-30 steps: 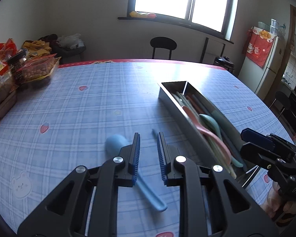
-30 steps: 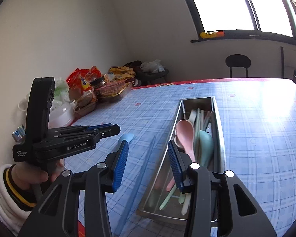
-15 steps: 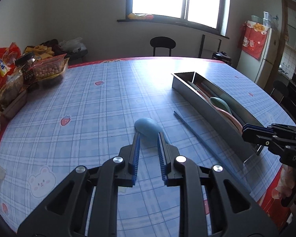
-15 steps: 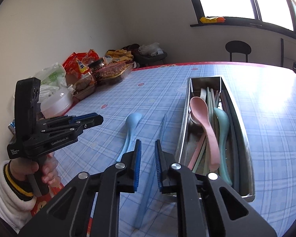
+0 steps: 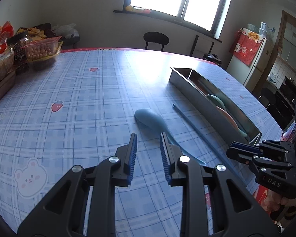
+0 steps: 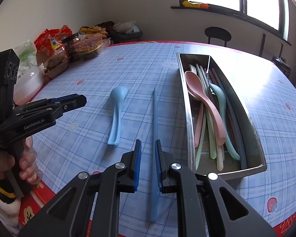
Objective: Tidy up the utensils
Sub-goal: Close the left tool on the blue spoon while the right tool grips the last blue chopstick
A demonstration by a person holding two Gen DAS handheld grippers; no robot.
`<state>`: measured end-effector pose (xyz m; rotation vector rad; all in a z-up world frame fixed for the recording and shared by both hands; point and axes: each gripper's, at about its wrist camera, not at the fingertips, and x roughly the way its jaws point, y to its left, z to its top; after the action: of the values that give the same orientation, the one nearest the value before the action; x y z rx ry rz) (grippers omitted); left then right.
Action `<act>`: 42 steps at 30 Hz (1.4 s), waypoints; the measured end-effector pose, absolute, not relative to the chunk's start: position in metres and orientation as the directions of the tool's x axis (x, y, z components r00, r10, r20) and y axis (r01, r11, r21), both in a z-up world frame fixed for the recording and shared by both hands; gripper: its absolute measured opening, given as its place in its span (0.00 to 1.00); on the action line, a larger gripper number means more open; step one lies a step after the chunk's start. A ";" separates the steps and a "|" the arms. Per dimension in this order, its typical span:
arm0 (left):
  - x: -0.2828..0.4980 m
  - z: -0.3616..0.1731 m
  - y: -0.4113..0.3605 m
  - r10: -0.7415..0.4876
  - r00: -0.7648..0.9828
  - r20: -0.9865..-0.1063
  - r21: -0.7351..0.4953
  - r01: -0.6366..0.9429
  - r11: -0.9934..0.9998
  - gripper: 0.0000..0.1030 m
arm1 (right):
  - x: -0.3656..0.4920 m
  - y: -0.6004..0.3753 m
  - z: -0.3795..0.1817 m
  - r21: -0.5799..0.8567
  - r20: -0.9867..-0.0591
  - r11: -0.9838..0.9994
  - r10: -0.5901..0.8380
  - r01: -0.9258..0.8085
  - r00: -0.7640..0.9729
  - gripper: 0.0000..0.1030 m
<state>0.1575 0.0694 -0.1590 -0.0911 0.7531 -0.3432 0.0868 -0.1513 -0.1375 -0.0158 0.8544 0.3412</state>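
Observation:
A light blue spoon (image 5: 150,118) lies on the checked tablecloth, its handle running under my left gripper's right finger. My left gripper (image 5: 148,134) hovers just behind the spoon's bowl; its jaws are opening and nothing is between them. A blue chopstick (image 6: 155,114) lies beside the spoon, parallel to the steel tray (image 6: 189,122), which holds a pink spoon (image 6: 199,94) and several other utensils. My right gripper (image 6: 148,141) hangs over the chopstick's near half, its jaws drawn to a narrow slit and gripping nothing. The chopstick shows on the table below.
Snack packs and a jar (image 5: 41,49) crowd the far left of the table, beside a white lidded container (image 6: 27,81). A black chair (image 5: 155,38) stands beyond the far edge. The table's red rim (image 6: 49,189) is close under my left hand.
My right gripper's jaws closed from wide to a narrow slit, and it shifted left from the tray's edge to over the chopstick. My left gripper drew back from the spoon and its jaws widened slightly.

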 end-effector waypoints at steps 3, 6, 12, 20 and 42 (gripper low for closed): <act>0.157 -0.158 0.074 -0.342 0.679 -0.650 -0.226 0.257 0.940 0.28 | 0.089 -0.147 -0.138 0.085 -0.757 0.956 0.246 -0.281 0.606 0.14; 0.158 -0.161 0.077 -0.346 0.672 -0.655 -0.242 0.248 0.938 0.28 | 0.092 -0.140 -0.142 0.051 -0.780 0.960 0.210 -0.276 0.589 0.14; 0.158 -0.160 0.077 -0.348 0.671 -0.654 -0.248 0.244 0.938 0.28 | 0.096 -0.131 -0.148 -0.010 -0.801 0.965 0.148 -0.260 0.580 0.14; 0.156 -0.158 0.080 -0.351 0.673 -0.651 -0.260 0.237 0.936 0.28 | 0.100 -0.122 -0.154 -0.073 -0.821 0.962 0.092 -0.265 0.563 0.18; 0.162 -0.162 0.079 -0.405 0.630 -0.663 -0.331 0.238 0.913 0.28 | 0.086 -0.118 -0.156 -0.014 -0.814 0.941 0.186 -0.338 0.550 0.07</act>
<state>0.1617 0.0789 -0.1617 -0.2207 0.8105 -0.3720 0.0864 -0.1180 -0.1557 -0.1764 0.9390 0.3120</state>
